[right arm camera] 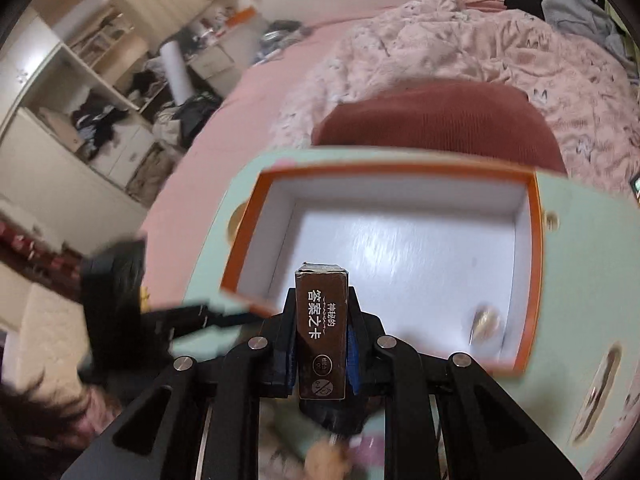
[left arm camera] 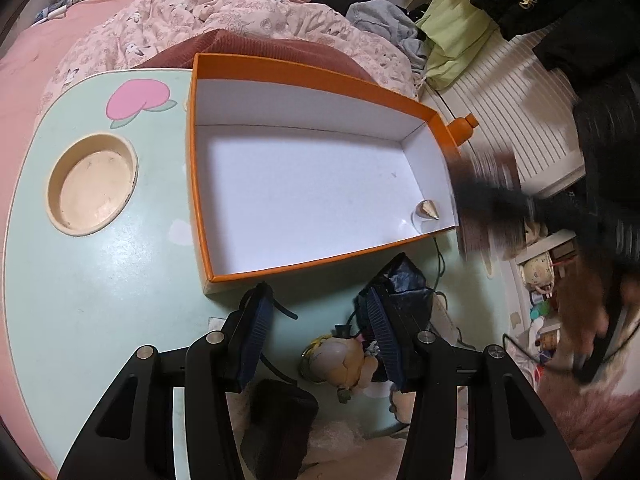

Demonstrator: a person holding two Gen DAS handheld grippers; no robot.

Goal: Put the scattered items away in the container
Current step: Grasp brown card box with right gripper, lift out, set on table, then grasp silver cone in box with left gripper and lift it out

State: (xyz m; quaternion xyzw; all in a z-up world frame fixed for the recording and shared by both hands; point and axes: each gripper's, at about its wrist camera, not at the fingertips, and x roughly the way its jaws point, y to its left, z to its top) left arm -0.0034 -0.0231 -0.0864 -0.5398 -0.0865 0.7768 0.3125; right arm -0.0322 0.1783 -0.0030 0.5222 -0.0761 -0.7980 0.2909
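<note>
An orange box (left arm camera: 200, 160) with a white inside stands on the mint-green table (left arm camera: 100, 280). A small silver cone (left arm camera: 426, 211) lies in its near right corner, blurred in the right wrist view (right arm camera: 486, 322). My left gripper (left arm camera: 316, 300) hovers open just in front of the box, over a little doll keychain (left arm camera: 348, 360), its pads apart from it. My right gripper (right arm camera: 322, 300) is shut on a brown card box (right arm camera: 322, 332) with white lettering, held upright over the near rim of the orange box (right arm camera: 400, 169). It shows as a dark blur (left arm camera: 492, 200) at the box's right end.
A black crumpled bag (left arm camera: 404, 280) and a dark pouch (left arm camera: 276, 420) lie near the doll. The table has a round recess (left arm camera: 92, 188). An orange bottle (left arm camera: 464, 128) stands behind the box. A bed with a pink quilt (right arm camera: 480, 52) and a maroon cushion (right arm camera: 440, 120) lies beyond.
</note>
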